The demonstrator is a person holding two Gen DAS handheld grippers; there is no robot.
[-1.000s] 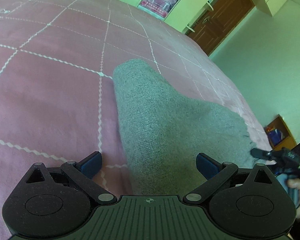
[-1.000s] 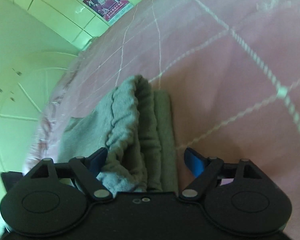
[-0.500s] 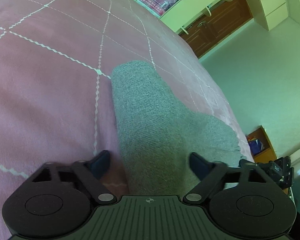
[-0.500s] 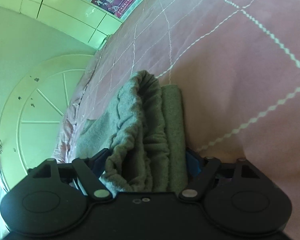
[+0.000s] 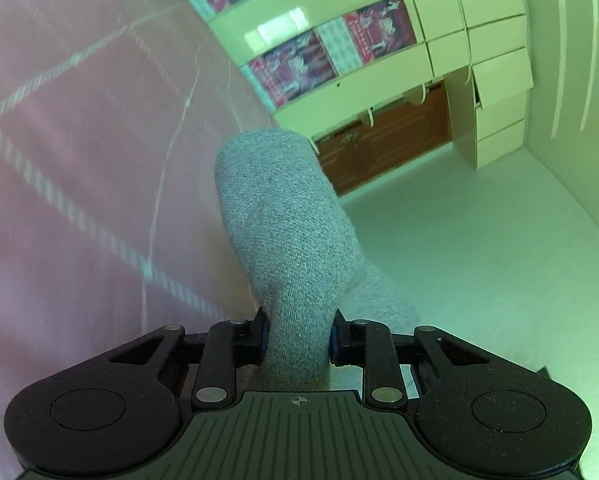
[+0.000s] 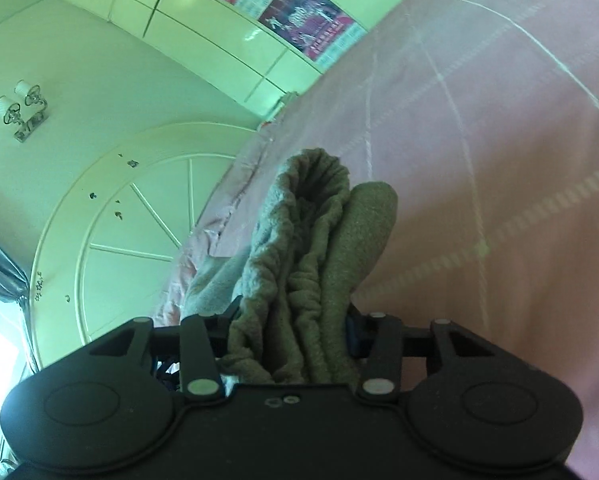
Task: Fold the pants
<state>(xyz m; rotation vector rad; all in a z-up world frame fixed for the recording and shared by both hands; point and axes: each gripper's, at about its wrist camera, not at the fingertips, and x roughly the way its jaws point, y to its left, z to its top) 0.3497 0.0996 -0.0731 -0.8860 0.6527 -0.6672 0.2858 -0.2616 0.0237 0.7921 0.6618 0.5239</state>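
We note left gripper [image 5: 297, 334] clamped on grey pants [image 5: 283, 216] at lower centre of frame, right gripper [image 6: 289, 330] pinching bunched pants [image 6: 311, 248] at centre, pink quilt [image 6: 499, 140] upper right

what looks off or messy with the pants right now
Nothing is damaged. The right gripper clamps the pants at a bunched, wrinkled elastic end, not flat layers. The left gripper pinches a smooth part.

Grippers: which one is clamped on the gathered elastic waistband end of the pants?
The right gripper: the pants between its fingers show ruched, open folds. The left gripper pinches a smooth, plain knit end.
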